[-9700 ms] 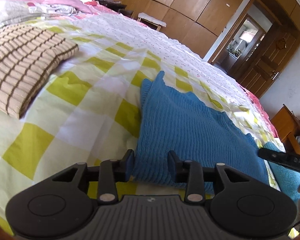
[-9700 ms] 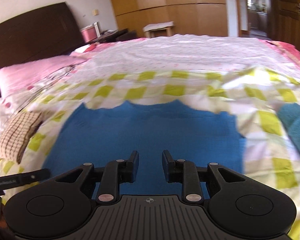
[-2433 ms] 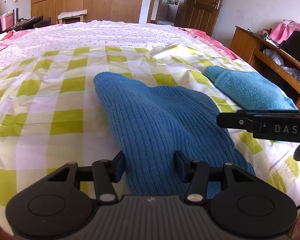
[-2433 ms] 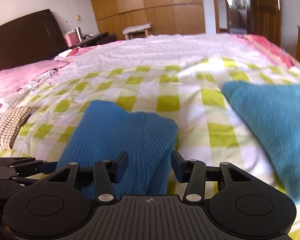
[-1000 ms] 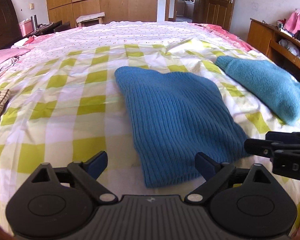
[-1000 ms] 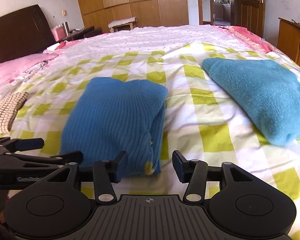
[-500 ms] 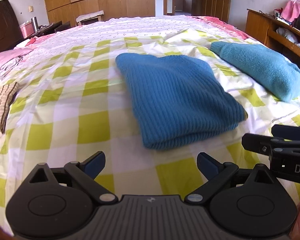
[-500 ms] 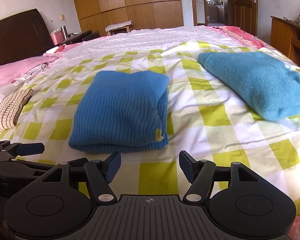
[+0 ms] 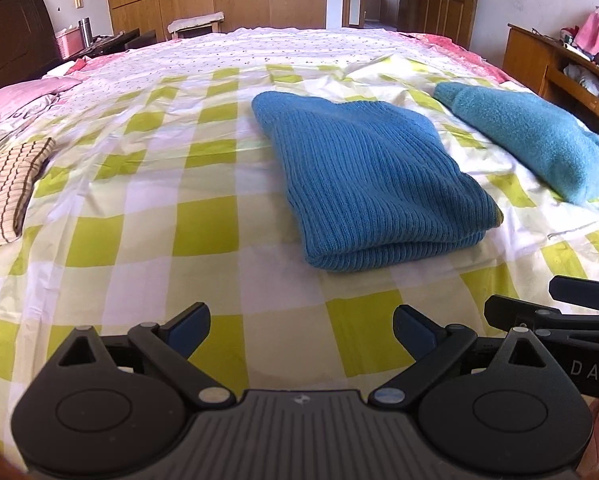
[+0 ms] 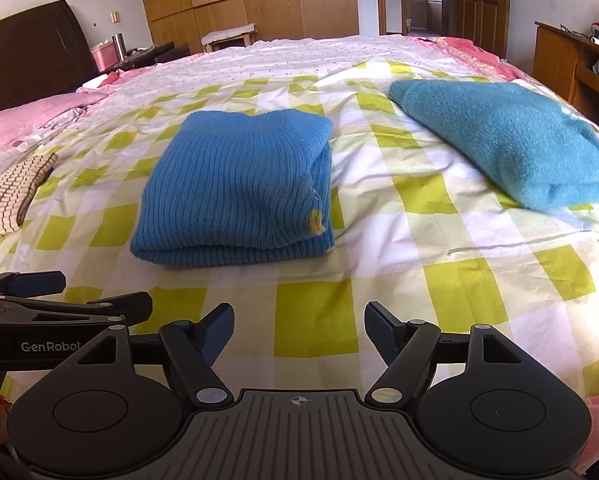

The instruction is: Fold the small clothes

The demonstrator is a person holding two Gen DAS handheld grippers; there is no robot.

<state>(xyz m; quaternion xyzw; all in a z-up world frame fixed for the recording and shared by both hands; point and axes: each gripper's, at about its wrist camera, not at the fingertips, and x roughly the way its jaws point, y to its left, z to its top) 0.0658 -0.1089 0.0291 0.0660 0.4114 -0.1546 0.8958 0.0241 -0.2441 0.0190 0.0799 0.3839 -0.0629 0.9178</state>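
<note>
The bed (image 10: 379,216), covered by a yellow-green and white checked sheet, lies bare along its near edge in front of both grippers, a clear strip with nothing on it. Beyond that strip the folded blue ribbed-knit sweater (image 10: 235,188) sits at the middle of the bed, the nearest obstacle. Toward the right edge lies a folded teal fleecy garment (image 10: 507,144), with an open lane of sheet between the two. By the left edge rests a folded beige garment with brown stripes (image 9: 7,188), well apart from the sweater; the wide stretch between them is free. The far part of the bed is unoccupied.
</note>
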